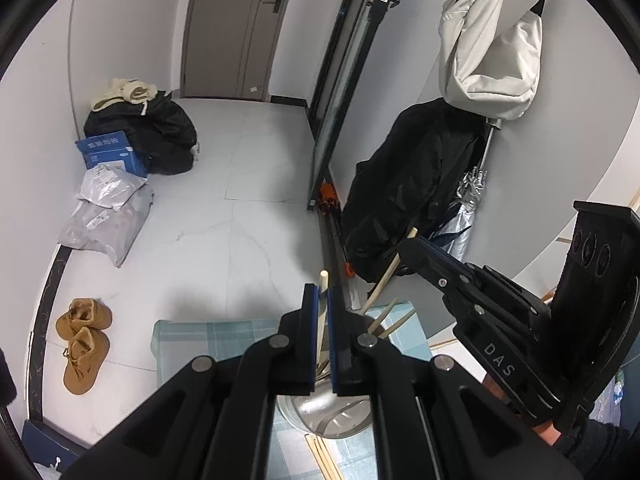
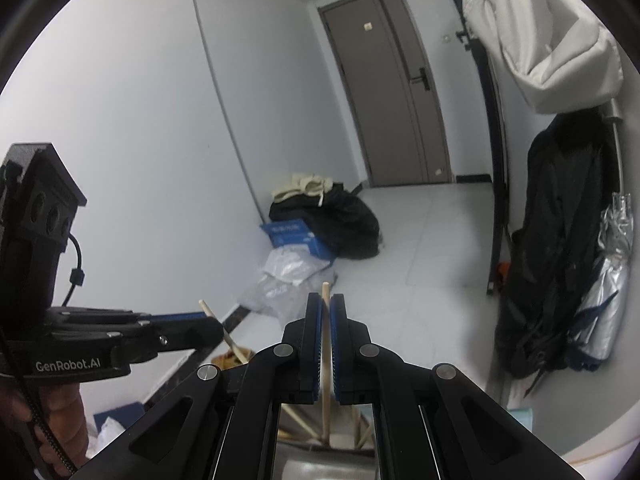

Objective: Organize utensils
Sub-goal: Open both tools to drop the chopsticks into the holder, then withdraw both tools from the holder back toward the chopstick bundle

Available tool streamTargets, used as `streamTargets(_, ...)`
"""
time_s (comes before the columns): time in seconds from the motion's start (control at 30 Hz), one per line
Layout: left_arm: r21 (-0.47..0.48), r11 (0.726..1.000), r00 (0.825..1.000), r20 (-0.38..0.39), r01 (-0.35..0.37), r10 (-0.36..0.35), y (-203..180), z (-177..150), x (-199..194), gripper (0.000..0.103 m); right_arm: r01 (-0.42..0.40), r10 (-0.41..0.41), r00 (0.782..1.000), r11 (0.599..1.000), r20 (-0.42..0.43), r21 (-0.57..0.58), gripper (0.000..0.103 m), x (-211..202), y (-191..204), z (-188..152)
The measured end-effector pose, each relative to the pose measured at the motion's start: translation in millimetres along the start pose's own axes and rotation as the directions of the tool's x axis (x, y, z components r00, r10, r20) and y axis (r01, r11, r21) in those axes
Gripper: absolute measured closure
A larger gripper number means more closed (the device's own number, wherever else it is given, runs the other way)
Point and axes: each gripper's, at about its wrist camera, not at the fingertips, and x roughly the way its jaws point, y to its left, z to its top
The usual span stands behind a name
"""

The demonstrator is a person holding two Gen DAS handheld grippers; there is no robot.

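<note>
My left gripper [image 1: 322, 292] is shut on a pale wooden chopstick [image 1: 323, 280], which runs down between the blue pads towards a shiny metal cup [image 1: 328, 412]. Several more chopsticks [image 1: 386, 314] lean out of that cup. The cup stands on a light blue checked tablecloth [image 1: 208, 336]. My right gripper [image 2: 325, 298] is shut on another chopstick [image 2: 325, 290], upright over the same cup [image 2: 320, 458]. In the left wrist view the right gripper [image 1: 408, 246] reaches in from the right with its chopstick [image 1: 390, 270] slanting down. In the right wrist view the left gripper [image 2: 216, 326] comes in from the left.
Loose chopsticks [image 1: 324, 456] lie on the cloth in front of the cup. On the floor beyond are tan shoes [image 1: 84, 344], plastic parcels [image 1: 108, 220] and a black bag [image 1: 160, 136]. A black coat [image 1: 408, 184] and a folded umbrella [image 1: 468, 208] hang at the right wall.
</note>
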Motion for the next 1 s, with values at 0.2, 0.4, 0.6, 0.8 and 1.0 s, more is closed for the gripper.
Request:
streamTargets(0.2,-0.031,0.999,1.0,-0.008,-0.022,0.021,1.7,-9.0,0.1,0.097,0.012,-0.011,0.999,1.0,-0.038,0.02,0.097,-5.3,-2.6,-12.2)
streamTargets(0.4,-0.036,0.995,0.994,0.053,-0.09,0.092,-7.0,-16.5,-19.4,0.054,0.044,-0.042,0.999,0.997,-0.032,0.062,0.081,-29.3,-12.4,-18.7)
streamTargets(0.6,-0.04,0.99,0.982,0.127,-0.136,0.14,-14.4,-22.8,-39.9,0.03,0.091,-0.09,0.996,0.993,-0.019,0.08,0.063,-55.9,-19.1,-22.5)
streamTargets(0.8,-0.07,0.982,0.967,0.175,-0.177,0.186,-21.8,-34.5,-58.5,0.019,0.131,-0.133,0.991,0.987,0.021,0.096,0.041,-89.7,-17.7,-29.4)
streamTargets(1.0,-0.067,0.983,0.954,0.237,-0.172,0.183,-33.3,-54.2,-78.0,0.011,0.141,-0.145,0.988,0.988,0.048,0.067,0.029,-118.0,-1.6,-40.7)
